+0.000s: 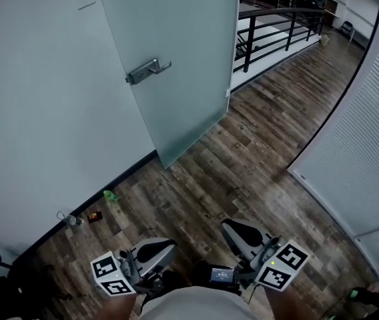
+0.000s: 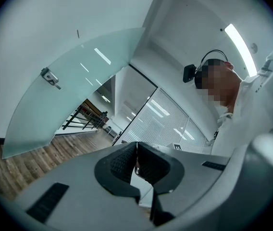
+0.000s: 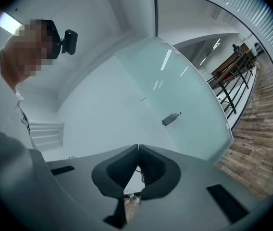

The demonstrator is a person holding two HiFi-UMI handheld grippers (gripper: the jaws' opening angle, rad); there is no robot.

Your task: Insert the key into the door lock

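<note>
Pressing together: left gripper (image 2: 136, 149) fingers, right gripper (image 3: 137, 149) fingers; lock at door handle (image 1: 148, 71) indistinct.

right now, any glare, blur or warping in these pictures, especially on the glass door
Head view: soft even light, glass door and handle sharp, no glare. Left gripper view: strong fisheye bows the door's edge, the ceiling light burns white, light streaks mirror in the glass. Right gripper view: same bowing, black corners, pale streaks on the door.

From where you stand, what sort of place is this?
Probably an office hallway: a frosted glass door with a lever handle, a curved wall of blinds, and a black railing beside wood-plank flooring.
</note>
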